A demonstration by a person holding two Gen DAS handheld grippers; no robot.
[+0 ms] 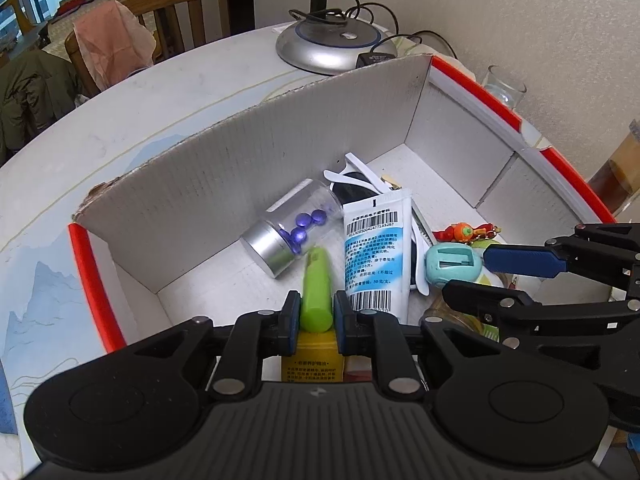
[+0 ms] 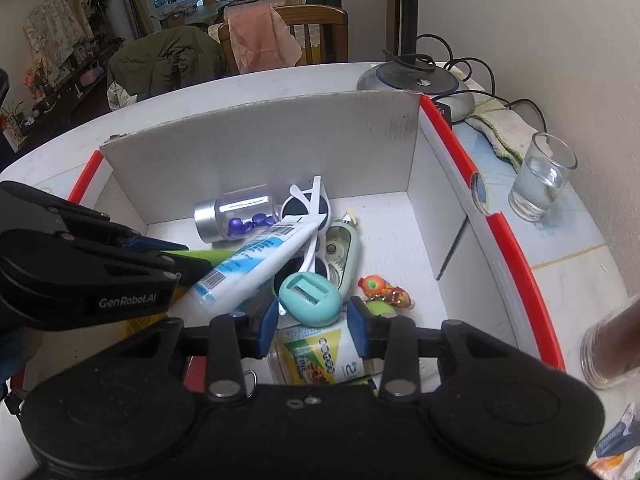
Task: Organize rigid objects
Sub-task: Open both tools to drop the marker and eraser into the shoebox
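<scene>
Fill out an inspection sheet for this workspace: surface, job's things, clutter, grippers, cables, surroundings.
Surface: round pale table carrying an open cardboard box.
Job's things: in the box, green tube, white tube, pill bottle, white sunglasses, teal oval piece.
Clutter: glass of water, cloth outside the box.
Grippers: left gripper shut on the green tube; right gripper open around the teal oval piece.
Cables: black cords coiled on the lamp base.
Surroundings: wooden chair, window behind.

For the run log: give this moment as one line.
left gripper: shut on green tube | right gripper: open around teal sharpener | site: cardboard box
</scene>
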